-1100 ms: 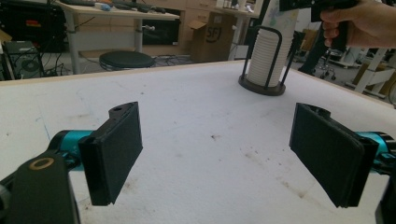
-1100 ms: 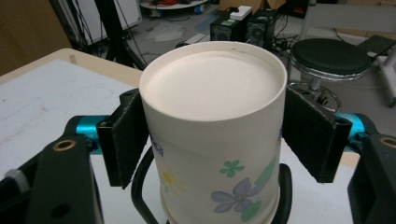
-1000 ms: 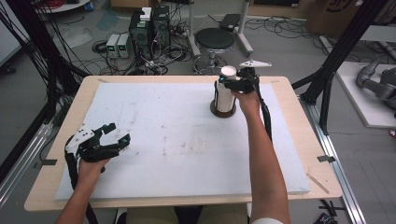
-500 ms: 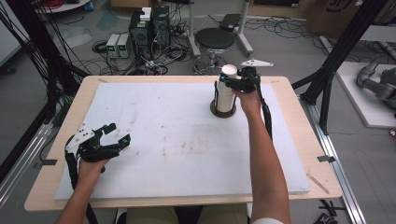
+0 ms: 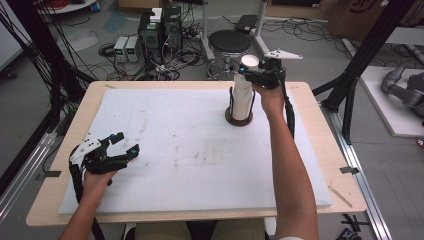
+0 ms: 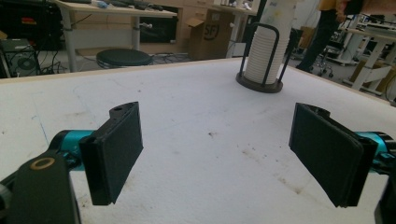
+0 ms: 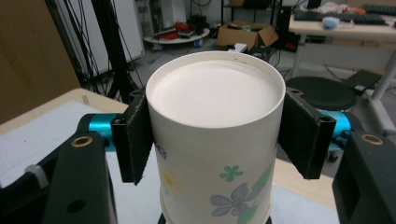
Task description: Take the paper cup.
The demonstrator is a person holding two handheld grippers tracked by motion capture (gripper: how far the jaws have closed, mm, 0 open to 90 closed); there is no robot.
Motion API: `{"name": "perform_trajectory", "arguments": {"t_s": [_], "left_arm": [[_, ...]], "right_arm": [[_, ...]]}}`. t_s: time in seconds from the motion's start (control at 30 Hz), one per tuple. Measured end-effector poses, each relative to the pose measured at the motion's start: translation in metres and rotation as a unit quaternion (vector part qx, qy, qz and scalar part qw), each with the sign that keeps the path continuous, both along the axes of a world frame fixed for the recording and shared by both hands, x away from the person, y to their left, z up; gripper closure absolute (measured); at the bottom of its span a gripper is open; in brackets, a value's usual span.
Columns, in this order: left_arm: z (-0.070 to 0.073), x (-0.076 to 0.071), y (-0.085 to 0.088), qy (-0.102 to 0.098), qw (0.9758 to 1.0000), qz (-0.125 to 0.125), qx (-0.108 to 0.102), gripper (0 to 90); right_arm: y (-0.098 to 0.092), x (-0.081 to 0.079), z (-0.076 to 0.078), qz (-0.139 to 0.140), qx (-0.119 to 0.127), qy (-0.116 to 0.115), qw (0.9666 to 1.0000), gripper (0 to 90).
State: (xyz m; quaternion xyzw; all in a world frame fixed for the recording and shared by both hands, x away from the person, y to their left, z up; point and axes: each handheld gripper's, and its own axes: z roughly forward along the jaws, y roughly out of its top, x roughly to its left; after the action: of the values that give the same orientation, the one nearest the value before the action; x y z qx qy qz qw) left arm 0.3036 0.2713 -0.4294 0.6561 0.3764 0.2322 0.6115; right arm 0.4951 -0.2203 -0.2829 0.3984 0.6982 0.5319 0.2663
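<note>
A white-padded surface is seen in a cluttered lab. At the upper right of the high view, a stack of paper cups stands in a wire holder; the top cup is pinched by the right claw, whose jaws have just been closing. A straight, gentle lift is advised, lest the cup be crushed or its neighbours dragged. At lower left, the left claw is held open. A stool and cables lie beyond.

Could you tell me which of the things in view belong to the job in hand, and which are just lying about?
In the job: paper cup, cup stack, cup holder, right hand-held gripper.
Lying about: stool, computer boxes, cardboard box.
</note>
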Motion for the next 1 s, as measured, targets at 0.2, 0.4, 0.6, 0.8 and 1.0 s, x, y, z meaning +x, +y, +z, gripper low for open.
{"name": "perform_trajectory", "arguments": {"t_s": [0.2,0.4,0.6,0.8,1.0], "left_arm": [[0.0,-0.001,-0.001,0.0,1.0,-0.002,-0.002,17.2],[0.001,-0.002,-0.002,0.001,1.0,-0.006,-0.006,17.2],[0.001,-0.003,-0.004,0.001,0.9999,-0.012,-0.004,17.2],[0.001,-0.003,-0.008,0.003,0.9999,-0.016,-0.003,17.2],[0.0,-0.002,-0.01,0.005,0.9997,-0.022,0.002,17.2]], "right_arm": [[-0.004,-0.017,0.025,0.015,-0.011,-0.022,0.9996,33.5],[-0.016,-0.043,0.042,0.032,-0.015,-0.033,0.9988,33.5],[-0.025,-0.074,0.042,0.055,-0.023,-0.043,0.9973,33.4],[-0.036,-0.101,0.029,0.075,-0.025,-0.031,0.9964,33.4],[-0.046,-0.124,0.009,0.106,-0.02,-0.019,0.994,33.4]]}}
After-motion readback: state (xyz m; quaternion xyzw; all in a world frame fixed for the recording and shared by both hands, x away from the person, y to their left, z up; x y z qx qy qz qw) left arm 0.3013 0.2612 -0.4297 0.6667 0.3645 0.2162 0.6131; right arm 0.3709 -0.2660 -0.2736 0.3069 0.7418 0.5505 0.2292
